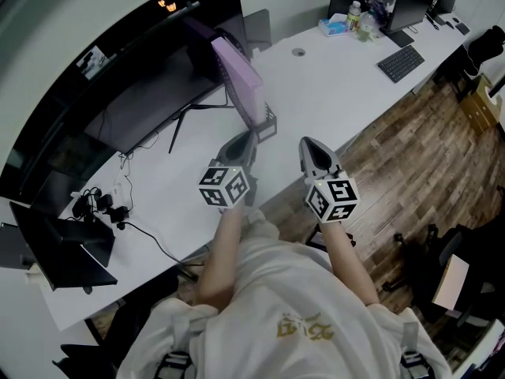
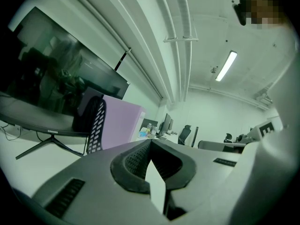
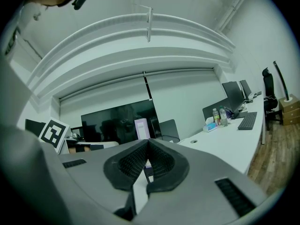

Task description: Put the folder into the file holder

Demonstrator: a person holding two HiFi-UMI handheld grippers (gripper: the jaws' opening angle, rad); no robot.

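Left tongs (image 2: 150, 143) and right tongs (image 3: 147, 142) clenched, empty.
Purple folder (image 1: 239, 73) stands upright in the file holder (image 1: 270, 125) just ahead.

My left gripper (image 2: 151, 143) and right gripper (image 3: 147, 142) have matt grey plastic shells. Their pads (image 2: 134, 161) look like black rubber with a fine ribbed grain. The folder (image 1: 237, 73) is smooth and lilac, plastic by its look, with a dull sheen. The file holder (image 2: 96, 125) is black perforated mesh, probably metal. The desk (image 1: 339, 77) top is smooth matt white, the monitor (image 1: 150, 93) screen glossy black, and the floor (image 1: 426, 156) grained wood plank.
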